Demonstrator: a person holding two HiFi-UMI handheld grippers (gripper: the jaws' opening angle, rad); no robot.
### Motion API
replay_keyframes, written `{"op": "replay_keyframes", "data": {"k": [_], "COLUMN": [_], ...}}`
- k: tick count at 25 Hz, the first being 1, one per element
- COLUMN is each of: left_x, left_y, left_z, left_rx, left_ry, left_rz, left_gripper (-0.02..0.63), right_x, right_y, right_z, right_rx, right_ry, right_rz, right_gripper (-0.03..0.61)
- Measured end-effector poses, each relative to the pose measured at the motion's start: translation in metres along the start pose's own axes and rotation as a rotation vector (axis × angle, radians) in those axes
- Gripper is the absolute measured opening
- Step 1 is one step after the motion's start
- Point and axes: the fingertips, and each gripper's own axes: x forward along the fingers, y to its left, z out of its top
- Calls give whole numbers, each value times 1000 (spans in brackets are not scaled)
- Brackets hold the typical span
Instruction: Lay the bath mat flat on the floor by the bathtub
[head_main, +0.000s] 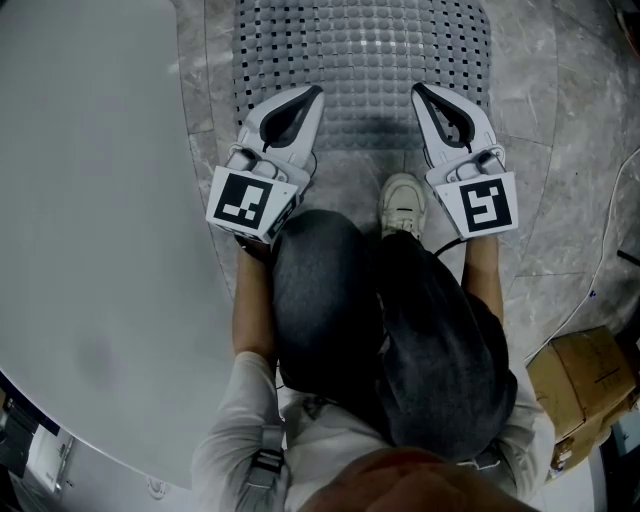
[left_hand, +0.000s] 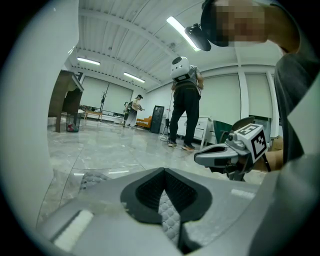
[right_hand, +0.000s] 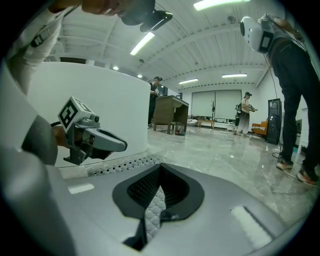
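Both grippers pinch the near edge of the bath mat beside the bathtub.

The grey rubbery bath mat (head_main: 365, 60), domed all over with bumps and pierced by square holes along its border, lies ahead of the jaws on the veined marble floor (head_main: 560, 150). The smooth white curved bathtub (head_main: 90, 200) is just beyond the left gripper (head_main: 312, 95). The jaws of the left gripper and of the right gripper (head_main: 420, 92) are each pressed together on a quilted strip of mat edge, which only the gripper views show. The left gripper view alone shows a standing person (left_hand: 184, 105) far ahead; the head view alone shows a white shoe (head_main: 402, 205) between the grippers.
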Motion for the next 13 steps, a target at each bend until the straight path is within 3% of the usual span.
{"op": "replay_keyframes", "data": {"k": [13], "left_x": [1], "left_y": [1], "left_z": [-2], "left_rx": [-2], "left_ry": [-2], "left_rz": [-1], "left_gripper": [2], "right_x": [2], "right_y": [1], "right_z": [-3], "right_rx": [-3], "right_ry": [3], "right_rz": [0], "right_gripper": [0]}}
